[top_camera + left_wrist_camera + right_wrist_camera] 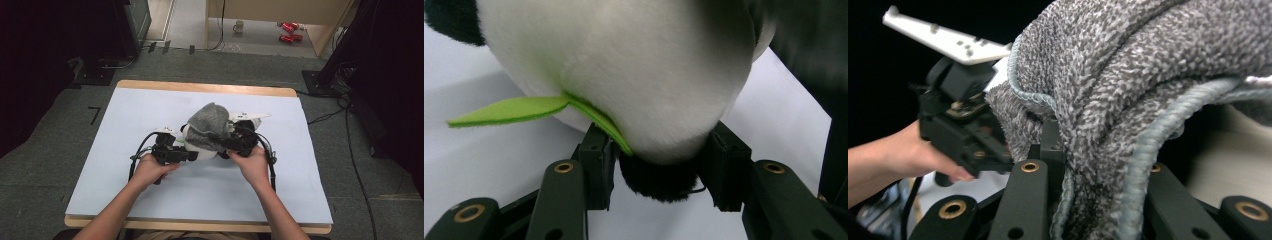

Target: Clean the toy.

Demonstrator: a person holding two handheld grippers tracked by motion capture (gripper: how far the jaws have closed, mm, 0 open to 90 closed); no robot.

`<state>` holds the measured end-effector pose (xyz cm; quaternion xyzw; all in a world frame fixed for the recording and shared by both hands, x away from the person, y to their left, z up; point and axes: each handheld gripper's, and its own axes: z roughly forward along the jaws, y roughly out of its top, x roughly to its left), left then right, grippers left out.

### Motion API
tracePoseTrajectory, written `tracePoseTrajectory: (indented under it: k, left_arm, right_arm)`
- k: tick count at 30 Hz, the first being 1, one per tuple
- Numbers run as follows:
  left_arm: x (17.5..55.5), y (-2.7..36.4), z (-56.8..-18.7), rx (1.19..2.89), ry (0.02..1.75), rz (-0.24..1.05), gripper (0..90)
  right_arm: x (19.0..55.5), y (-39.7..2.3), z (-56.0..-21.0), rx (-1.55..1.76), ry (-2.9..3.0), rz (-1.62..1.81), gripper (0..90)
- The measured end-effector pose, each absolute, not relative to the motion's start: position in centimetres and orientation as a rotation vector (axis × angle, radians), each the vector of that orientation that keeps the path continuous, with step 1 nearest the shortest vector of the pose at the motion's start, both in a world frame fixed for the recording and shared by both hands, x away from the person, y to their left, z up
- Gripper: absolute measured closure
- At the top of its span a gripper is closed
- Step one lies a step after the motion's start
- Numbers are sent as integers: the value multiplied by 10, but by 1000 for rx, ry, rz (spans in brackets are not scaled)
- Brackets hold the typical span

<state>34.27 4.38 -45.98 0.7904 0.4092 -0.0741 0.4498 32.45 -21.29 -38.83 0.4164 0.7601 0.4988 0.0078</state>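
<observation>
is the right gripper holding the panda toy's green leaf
No, in the right gripper view the right gripper is closed on the grey towel; the green leaf hangs free by the left gripper.

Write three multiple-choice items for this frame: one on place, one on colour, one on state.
1. Where does the grey towel lie?
A. Draped over the panda plush
B. Flat on the mat
C. On the floor

2. What colour is the plush's felt leaf?
A. Red
B. Green
C. Blue

3. What do the right tongs hold?
A. Nothing
B. A cup
C. The towel

Key: 1 A, the high view shows it on top of the plush; 2 B, the left gripper view shows bright green; 3 C, towel folds sit between the jaws.
</observation>
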Motion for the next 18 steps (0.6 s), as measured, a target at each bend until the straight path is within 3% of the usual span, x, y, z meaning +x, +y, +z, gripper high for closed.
tracePoseTrajectory:
  k: [6,18]
  left_arm:
    - [339,46,-461,1961,1019,-175,532]
    - [346,51,-461,1953,1005,-181,533]
  right_arm:
    - [329,-187,-410,1266,2475,1432,767]
    - [337,-212,-410,1263,2404,1344,763]
